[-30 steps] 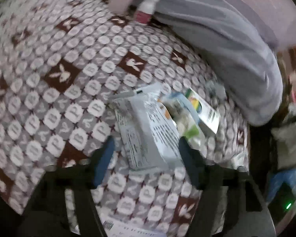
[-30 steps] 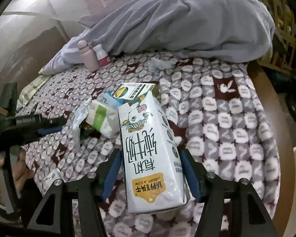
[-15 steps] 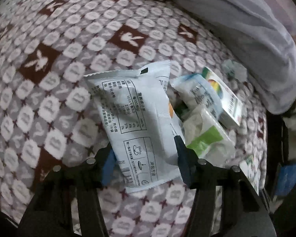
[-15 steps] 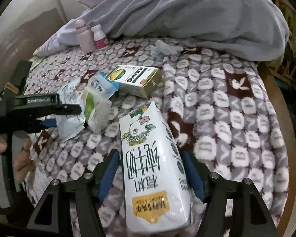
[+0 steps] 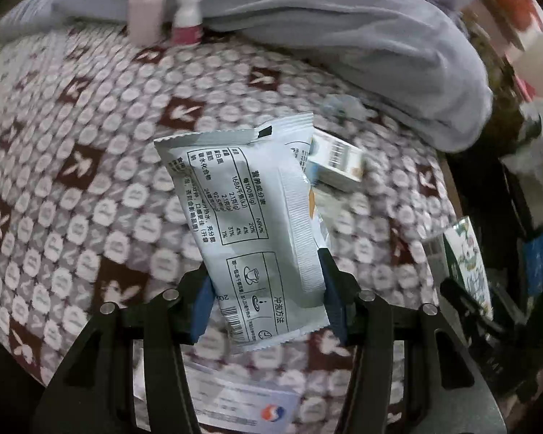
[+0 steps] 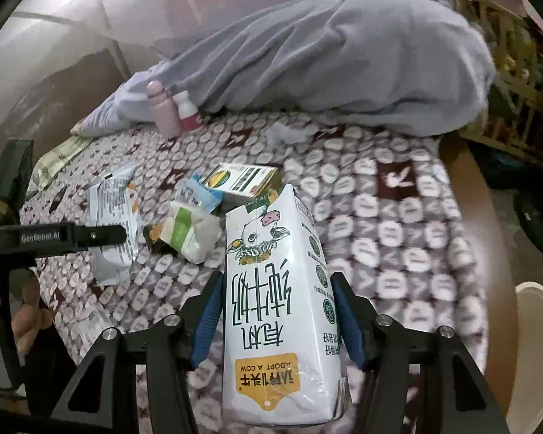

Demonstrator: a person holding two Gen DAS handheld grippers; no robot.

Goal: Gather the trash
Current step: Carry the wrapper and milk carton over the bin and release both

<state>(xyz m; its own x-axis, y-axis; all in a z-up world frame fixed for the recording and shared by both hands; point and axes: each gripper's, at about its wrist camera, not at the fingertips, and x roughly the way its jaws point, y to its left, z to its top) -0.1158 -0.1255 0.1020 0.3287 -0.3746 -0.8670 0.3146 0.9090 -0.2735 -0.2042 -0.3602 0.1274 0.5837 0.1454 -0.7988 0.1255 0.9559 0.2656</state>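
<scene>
My left gripper [image 5: 268,289] is shut on a grey-white sachet packet [image 5: 249,209], which hangs clear of the patterned bedspread [image 5: 72,199]. The right wrist view shows that packet [image 6: 114,213] from the side, gripped at its lower half. My right gripper [image 6: 275,296] holds a white milk carton [image 6: 271,246] with a cow drawing above the bed, its jaws closing a little on the carton's sides. A green-striped wrapper [image 6: 188,231], a blue-edged packet [image 6: 199,191], a small printed box [image 6: 242,177] and a crumpled clear wrapper [image 6: 286,132] lie on the bedspread.
A pink bottle [image 6: 161,108] and a small white bottle with a red label [image 6: 186,112] stand against a rumpled grey duvet [image 6: 344,61] at the far side. A printed paper slip [image 5: 235,401] lies near the front edge. A person's hand [image 6: 25,322] grips the left handle.
The left jaws closed on the sachet packet and lifted it off the bedspread, rolling as they rose. The right gripper with the carton rose slightly.
</scene>
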